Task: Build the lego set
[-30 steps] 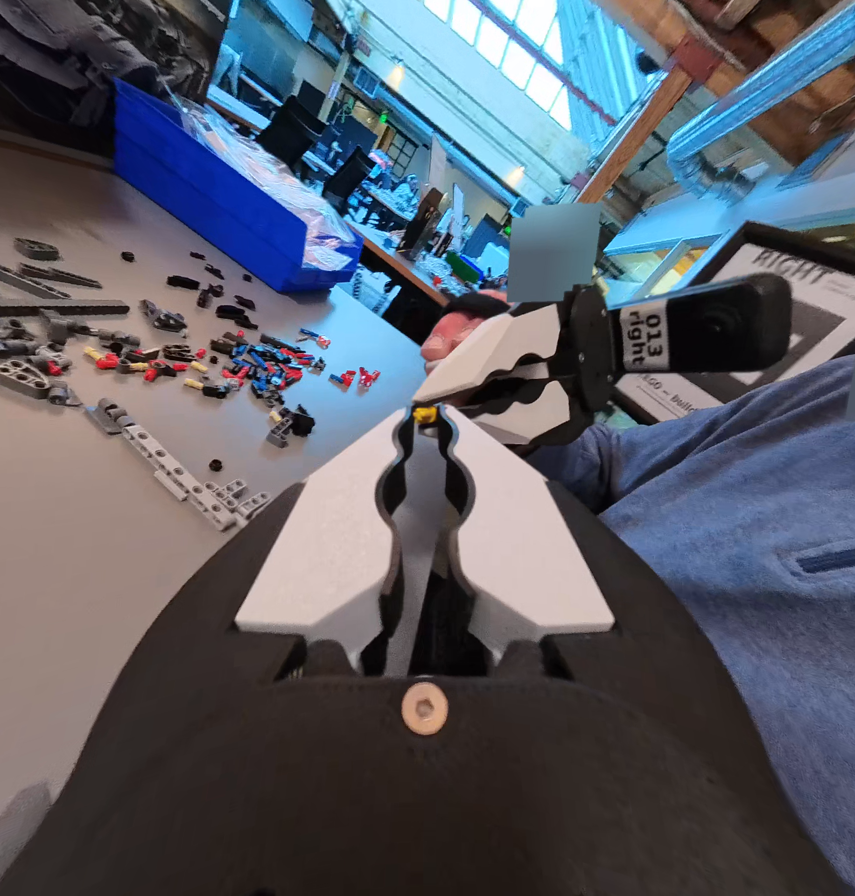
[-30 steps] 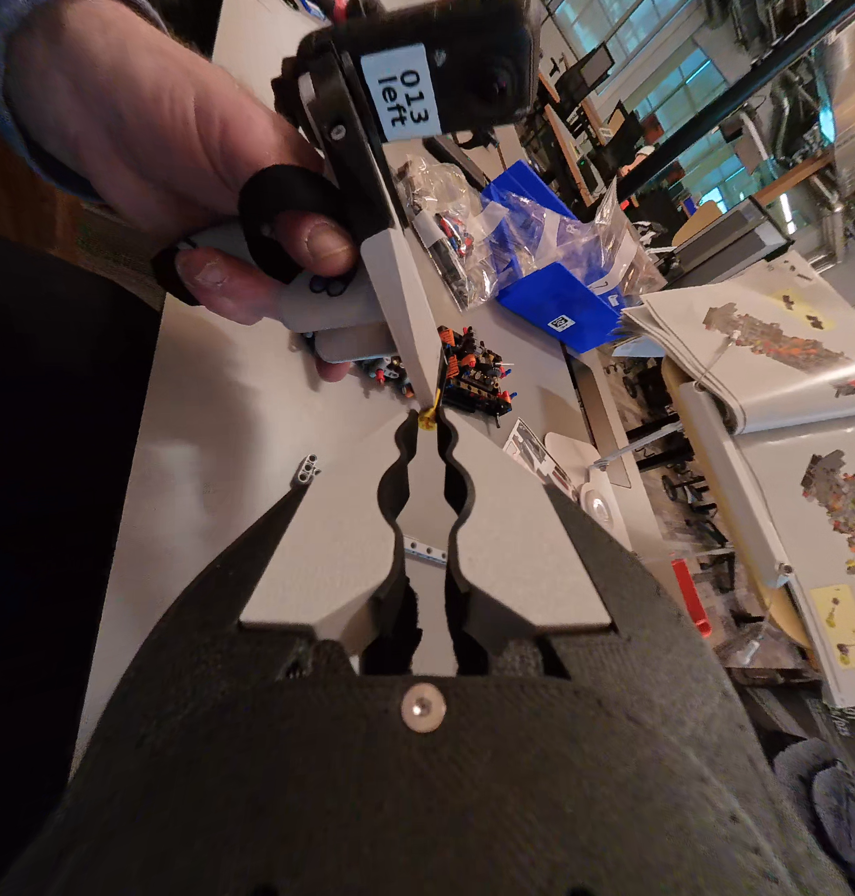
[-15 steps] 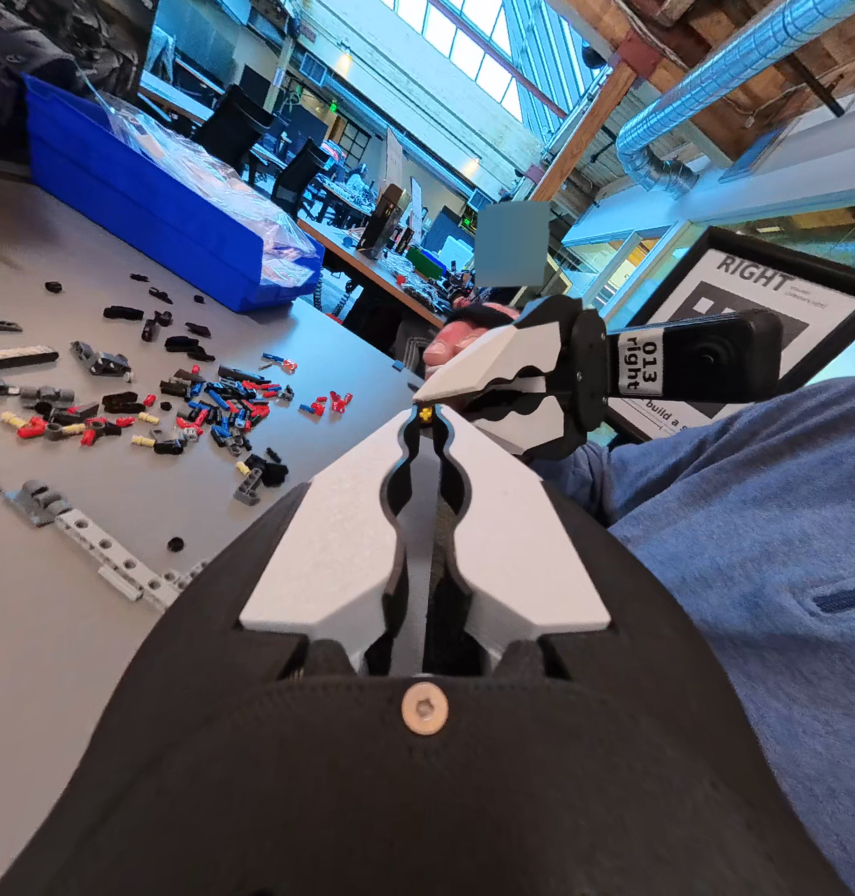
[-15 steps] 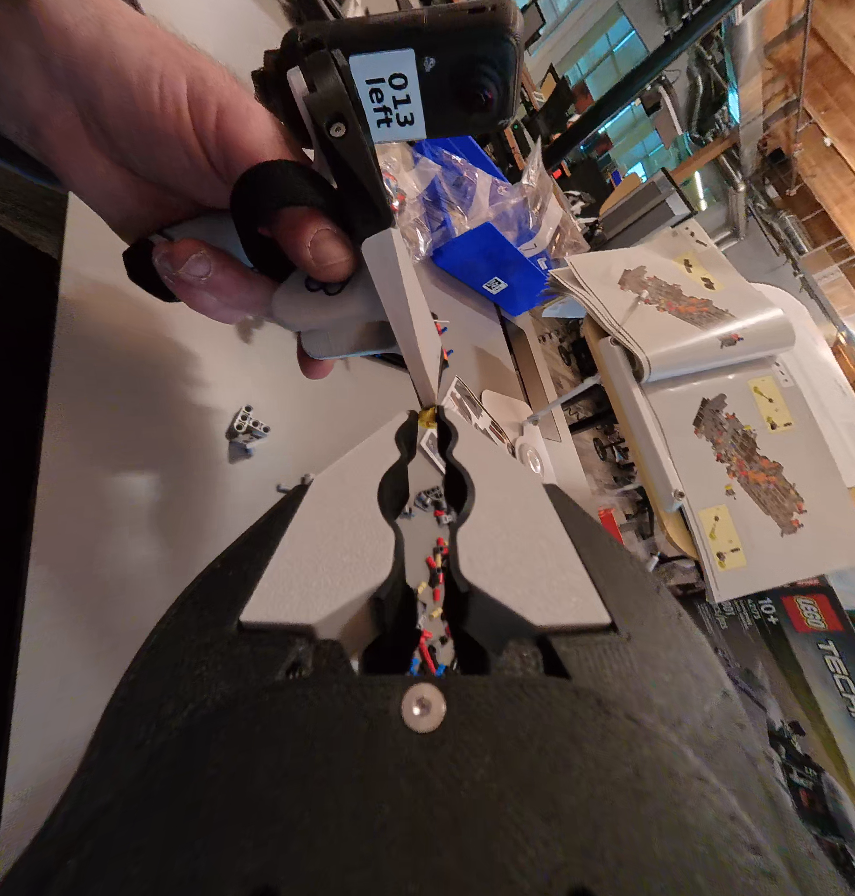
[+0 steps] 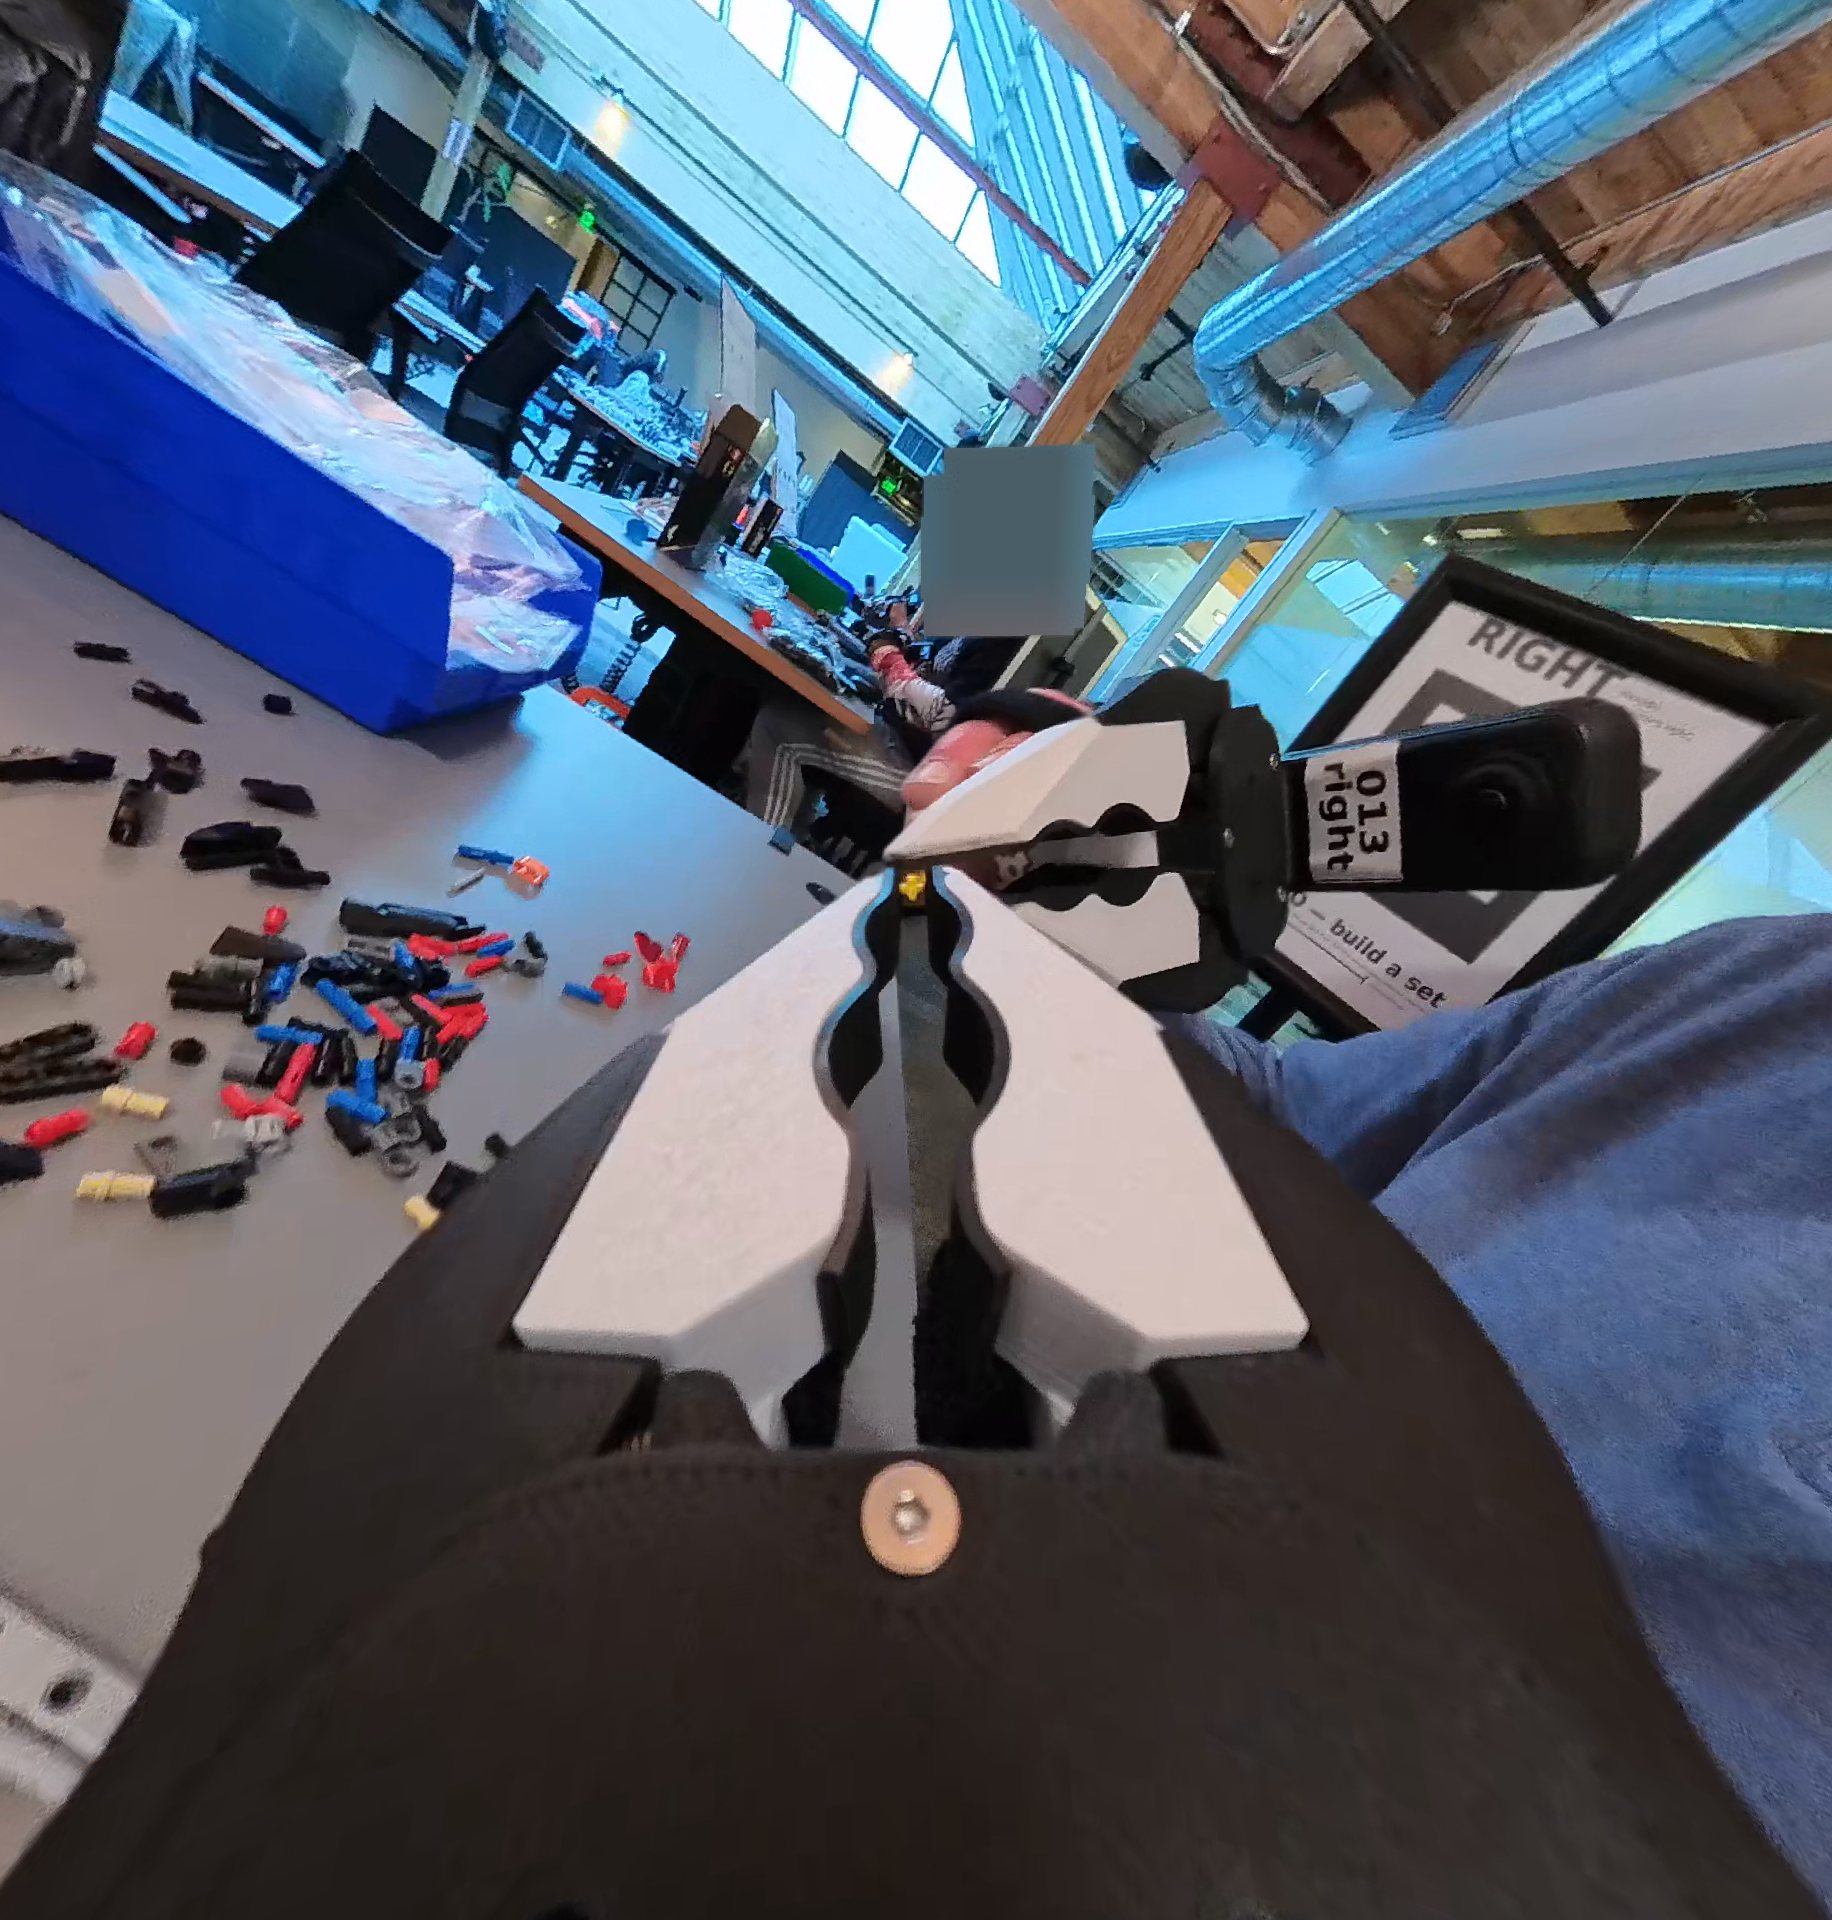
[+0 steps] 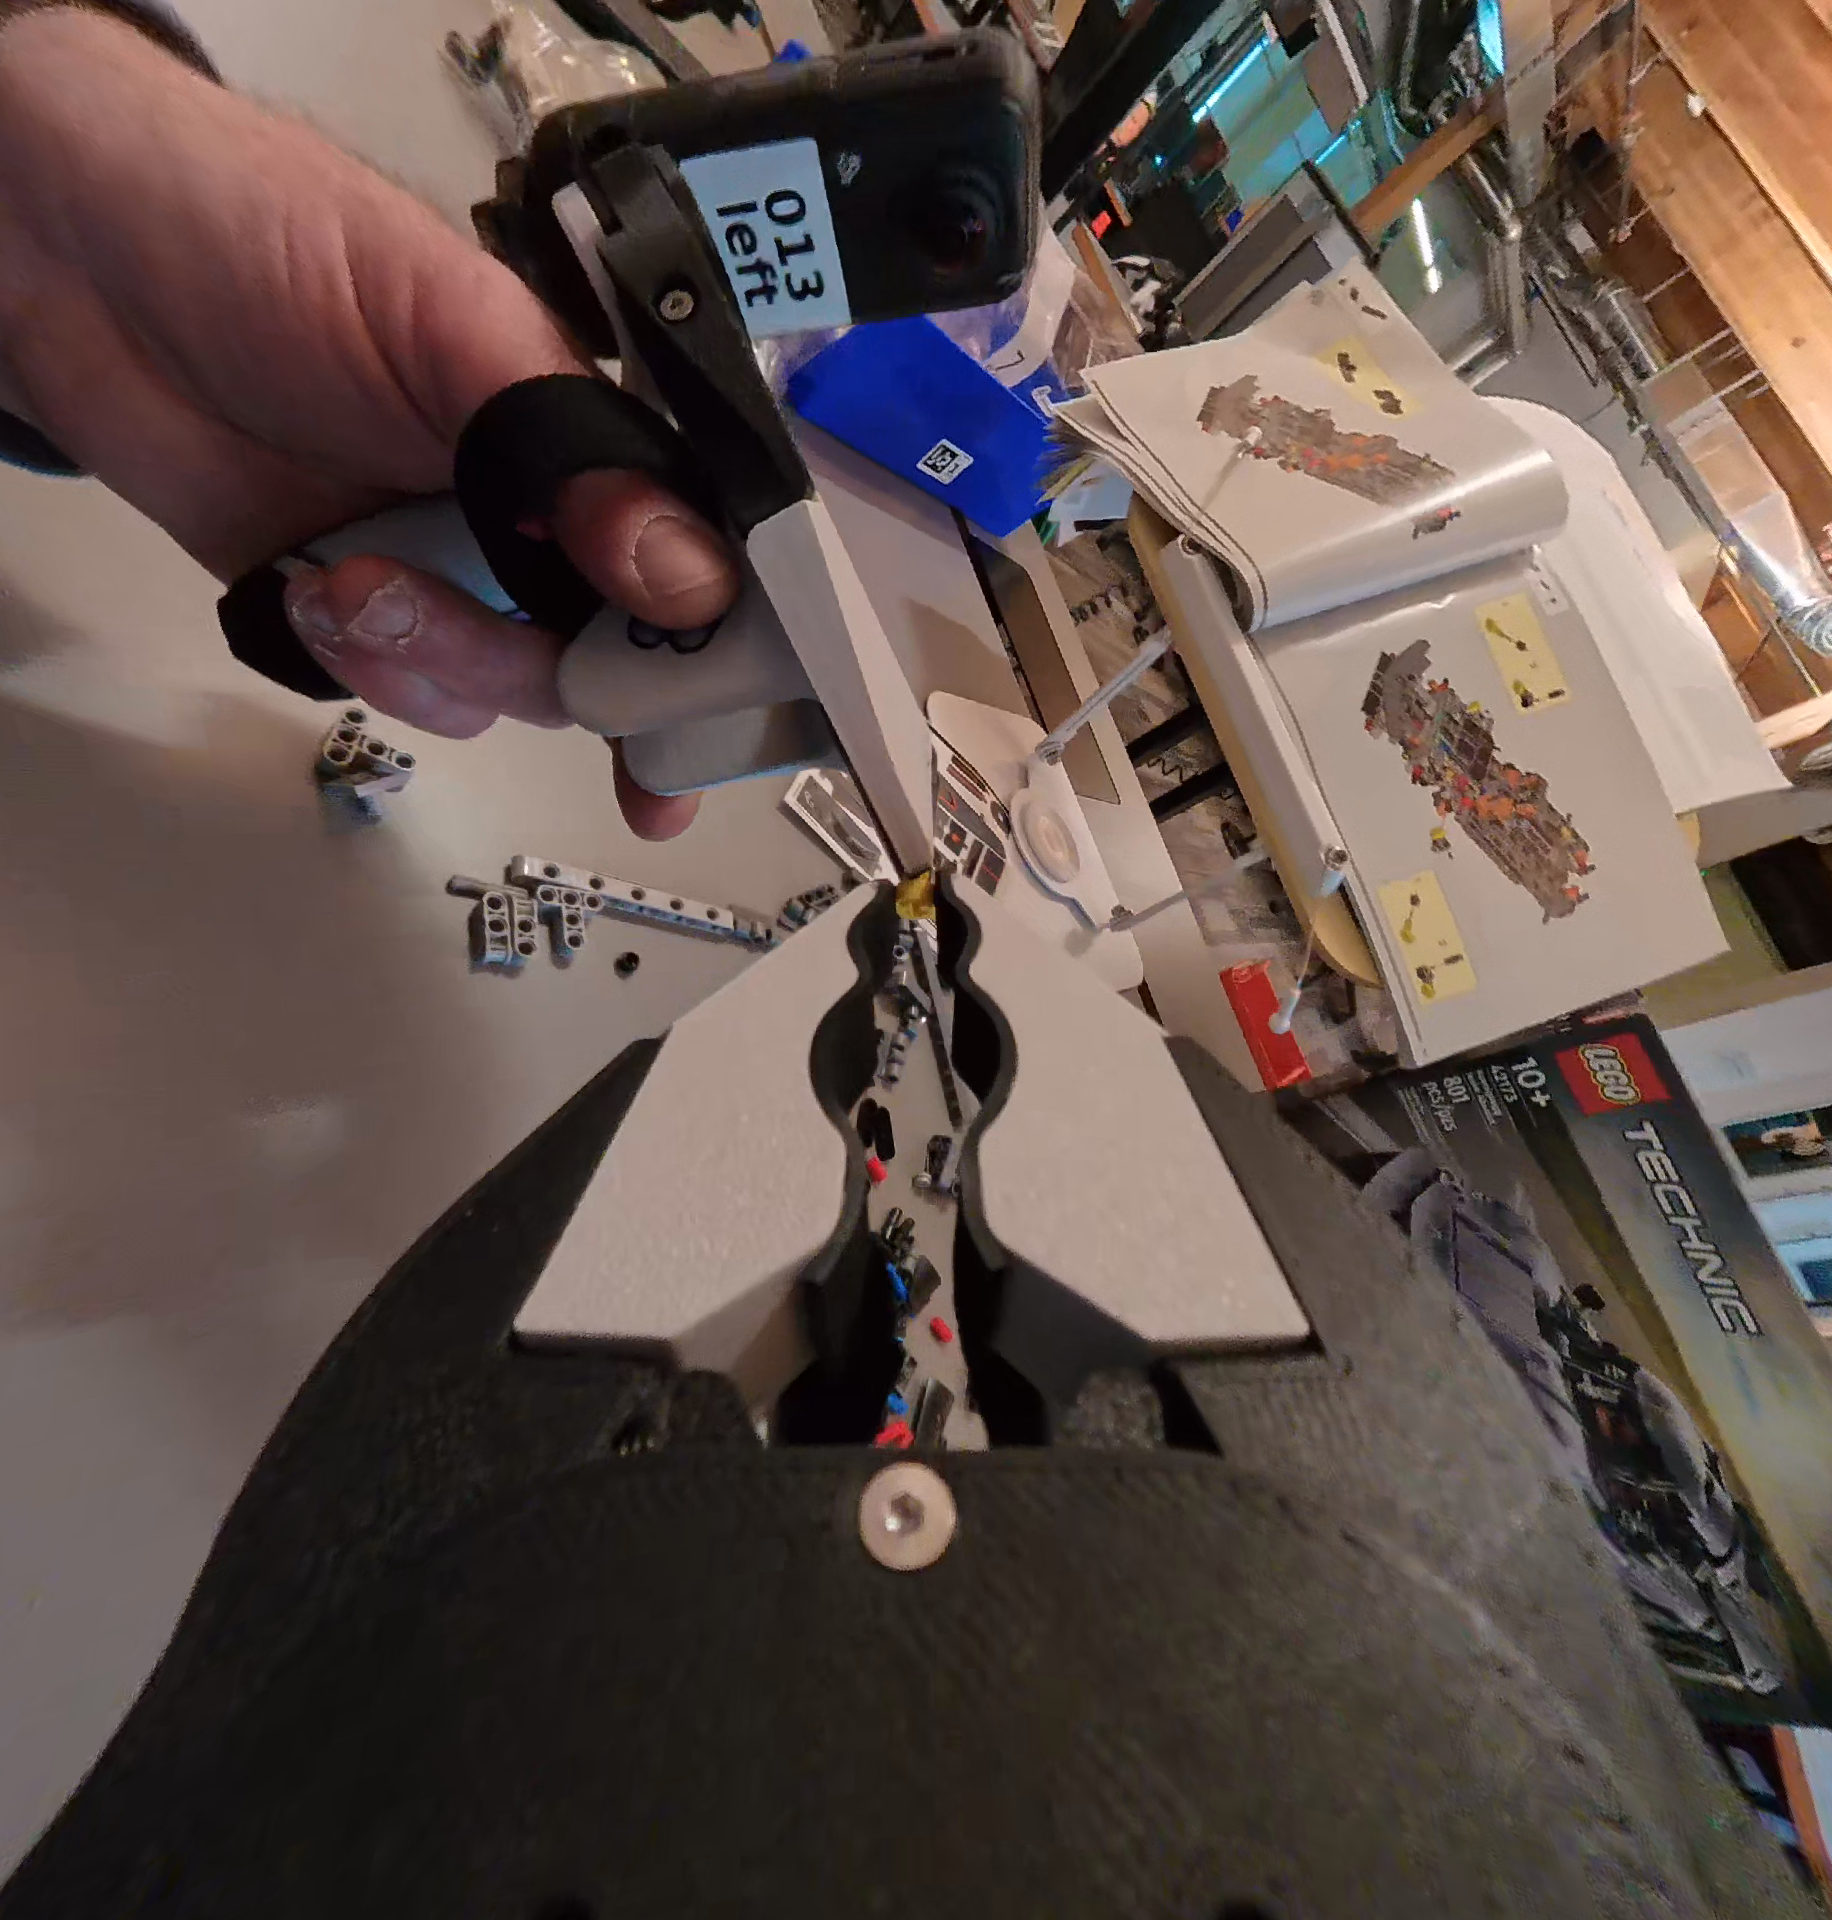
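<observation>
Tongs tip-to-tip above table edge (image 5: 683, 748): left tongs (image 5: 910, 896) and right tongs (image 6: 917, 896) both pinching yellow piece (image 5: 910, 891).

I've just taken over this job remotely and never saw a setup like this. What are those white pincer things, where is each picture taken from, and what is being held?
There is no robot arm here. A person holds two hand-squeezed grippers, each carrying a camera that looks forward along its two white fingers.

In the left wrist view, the left gripper fills the foreground and the right gripper comes in from the right. In the right wrist view, the right gripper is in the foreground, and a hand holds the left one above it.

Both tips meet on one small yellow piece, held in the air. Which gripper really grips it, I cannot tell.

On the grey table lie loose black, red and blue pieces, grey beams, a blue bin and an open instruction booklet.
</observation>
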